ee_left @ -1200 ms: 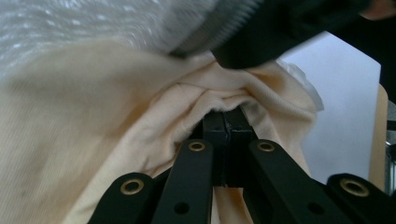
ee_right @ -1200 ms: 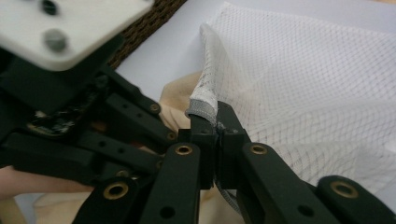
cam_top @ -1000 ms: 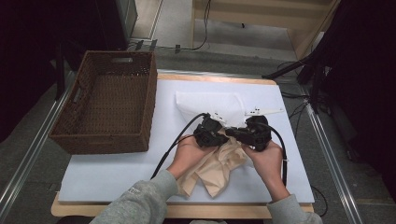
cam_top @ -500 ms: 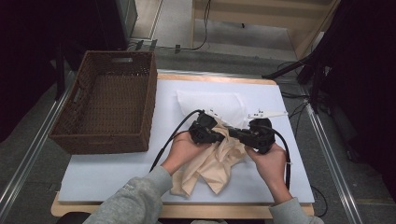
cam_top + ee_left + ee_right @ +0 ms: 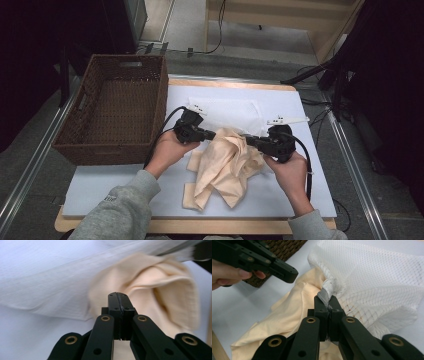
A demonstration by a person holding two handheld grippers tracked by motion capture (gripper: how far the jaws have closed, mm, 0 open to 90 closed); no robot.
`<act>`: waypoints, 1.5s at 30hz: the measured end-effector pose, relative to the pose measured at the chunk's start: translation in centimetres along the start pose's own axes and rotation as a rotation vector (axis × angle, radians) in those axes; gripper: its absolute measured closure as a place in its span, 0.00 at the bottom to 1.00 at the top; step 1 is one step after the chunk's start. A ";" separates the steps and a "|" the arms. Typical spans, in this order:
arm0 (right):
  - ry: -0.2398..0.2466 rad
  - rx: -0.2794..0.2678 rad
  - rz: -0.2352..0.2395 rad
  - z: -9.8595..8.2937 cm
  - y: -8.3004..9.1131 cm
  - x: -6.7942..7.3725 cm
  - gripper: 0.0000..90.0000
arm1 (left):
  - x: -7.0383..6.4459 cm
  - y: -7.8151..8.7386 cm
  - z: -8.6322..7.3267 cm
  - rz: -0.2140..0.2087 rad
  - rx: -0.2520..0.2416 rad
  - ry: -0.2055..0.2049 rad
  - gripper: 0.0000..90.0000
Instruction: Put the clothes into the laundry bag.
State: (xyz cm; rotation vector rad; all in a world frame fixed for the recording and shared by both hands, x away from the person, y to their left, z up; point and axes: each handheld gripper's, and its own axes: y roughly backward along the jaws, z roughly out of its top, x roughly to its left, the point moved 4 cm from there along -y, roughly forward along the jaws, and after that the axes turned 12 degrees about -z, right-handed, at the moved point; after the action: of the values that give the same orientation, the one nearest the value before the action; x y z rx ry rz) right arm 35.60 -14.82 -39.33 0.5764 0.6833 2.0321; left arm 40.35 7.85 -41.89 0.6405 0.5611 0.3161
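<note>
Right tongs point(image 5: 329, 305) pinch the white mesh bag point(image 5: 372, 280) — left tongs point(image 5: 119, 298) closed, seemingly empty, at the cream cloth point(image 5: 160, 287).

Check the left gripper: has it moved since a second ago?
Yes. In the high view the left gripper has shifted left toward the basket, away from the right gripper, with the cream cloth between them.

I drew the left gripper point(image 5: 210, 134) away from the right gripper point(image 5: 249, 139), toward the basket point(image 5: 80, 135), and the cream cloth point(image 5: 225, 165) spread wider between them.
</note>
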 end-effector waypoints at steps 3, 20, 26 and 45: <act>-0.003 -0.001 0.003 0.1 0.1 0.0 0.99 | 1.3 -0.1 -0.3 0.044 -0.012 0.034 1.00; 0.003 0.007 0.003 0.1 -0.1 0.2 0.99 | 0.0 -3.9 -1.2 -0.058 0.009 0.045 1.00; -0.012 -0.002 -0.004 0.1 0.0 -0.2 0.99 | -2.2 -4.3 -0.4 -0.061 -0.013 0.011 1.00; -0.051 -0.042 0.000 0.8 0.8 -0.3 0.99 | -6.5 -6.2 0.3 -0.083 0.010 -0.084 1.00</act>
State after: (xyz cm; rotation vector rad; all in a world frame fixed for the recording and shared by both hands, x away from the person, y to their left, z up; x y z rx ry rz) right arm 35.75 -15.27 -38.23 0.6012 0.6097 2.0197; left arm 35.96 0.10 -43.09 0.6352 0.5079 0.2073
